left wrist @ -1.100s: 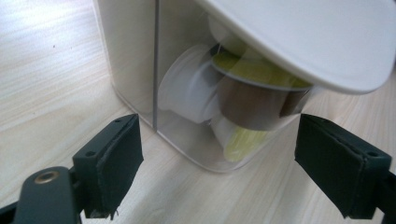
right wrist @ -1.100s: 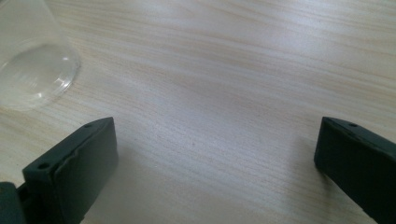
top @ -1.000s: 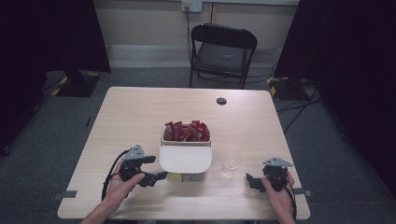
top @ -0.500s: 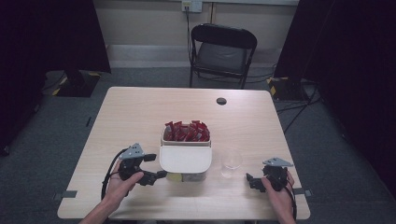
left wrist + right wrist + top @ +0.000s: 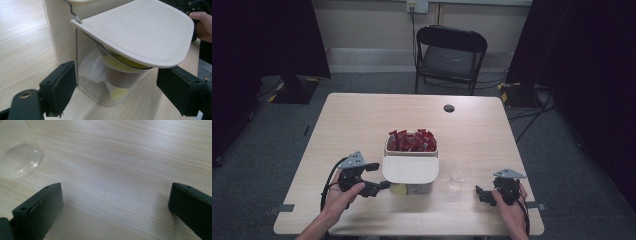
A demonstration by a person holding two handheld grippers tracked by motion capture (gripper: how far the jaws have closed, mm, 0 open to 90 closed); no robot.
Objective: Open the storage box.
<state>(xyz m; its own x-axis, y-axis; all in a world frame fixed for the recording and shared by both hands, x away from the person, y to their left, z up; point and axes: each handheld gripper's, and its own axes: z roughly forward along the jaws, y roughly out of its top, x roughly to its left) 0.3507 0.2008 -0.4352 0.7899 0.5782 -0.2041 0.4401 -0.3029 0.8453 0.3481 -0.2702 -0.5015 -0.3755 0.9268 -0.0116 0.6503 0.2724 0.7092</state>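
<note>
Facing the dispenser (image 5: 410,167) at mid-counter, the left gripper (image 5: 379,176) stands wide open and empty beside its clear cup compartment (image 5: 110,82); the right gripper (image 5: 480,192), likewise open and empty, rests near a clear cup (image 5: 459,172); a level, centred approach seems wisest.

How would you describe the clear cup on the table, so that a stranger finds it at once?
Start at the wooden table and find the cream box of red packets in its middle. Just right of the box, between it and the right tool, stands the clear cup. It alone is see-through and empty.
</note>
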